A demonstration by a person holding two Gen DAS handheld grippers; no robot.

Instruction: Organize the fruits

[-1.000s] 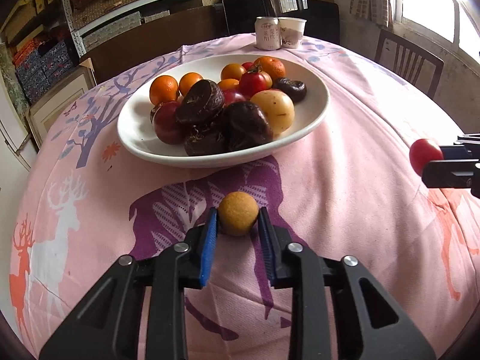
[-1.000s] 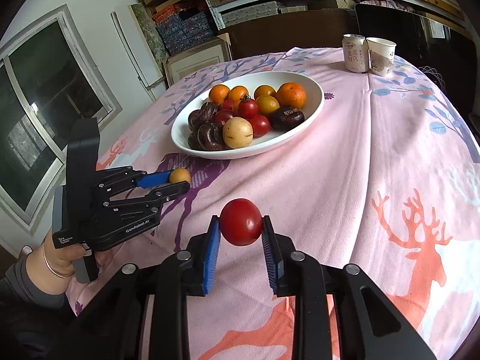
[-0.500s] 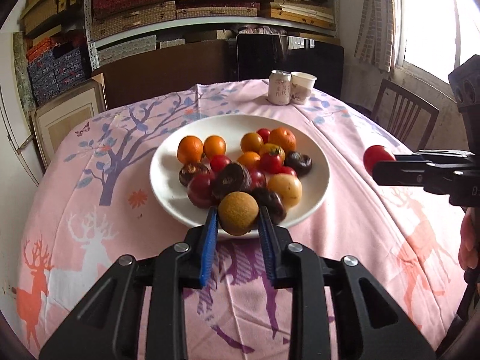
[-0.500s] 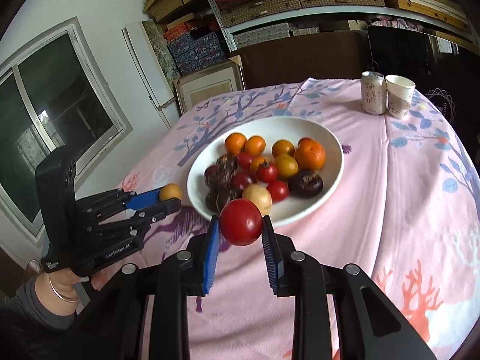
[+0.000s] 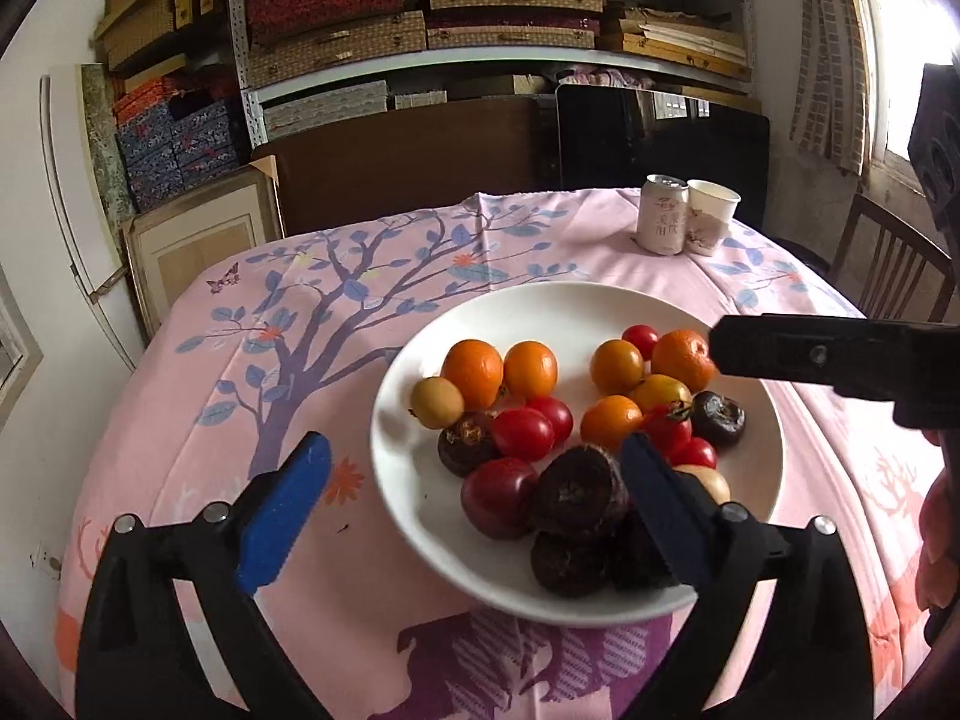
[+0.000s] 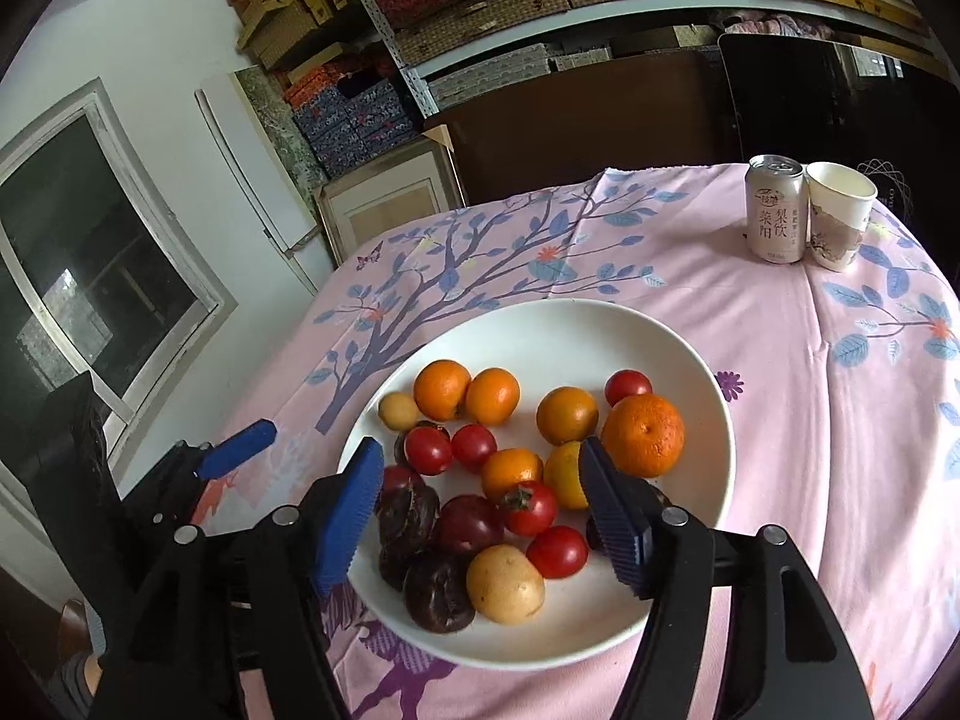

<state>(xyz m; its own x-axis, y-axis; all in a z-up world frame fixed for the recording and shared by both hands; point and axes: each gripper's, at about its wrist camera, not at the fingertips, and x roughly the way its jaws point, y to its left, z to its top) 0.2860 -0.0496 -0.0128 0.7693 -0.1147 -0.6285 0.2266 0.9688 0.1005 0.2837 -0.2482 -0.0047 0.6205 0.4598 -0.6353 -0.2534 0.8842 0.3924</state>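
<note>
Both hand-held grippers hang over the white bowl (image 6: 690, 360) on the table (image 6: 810, 360) with jaws spread wide and nothing between them: left hand-held gripper (image 5: 474, 486), right hand-held gripper (image 6: 480, 480). The fruit lies heaped inside, a small yellow fruit (image 5: 437, 402) at the far-left edge. Lift each gripper straight up, clear of the pile, without nudging the tomatoes (image 6: 528, 507).

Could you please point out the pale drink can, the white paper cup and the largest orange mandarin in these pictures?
Pale drink can (image 6: 775, 210), right wrist view, middle of its printed side.
White paper cup (image 6: 839, 222), right wrist view, outer wall below the rim.
Largest orange mandarin (image 6: 643, 434), right wrist view, centre of its peel.
</note>
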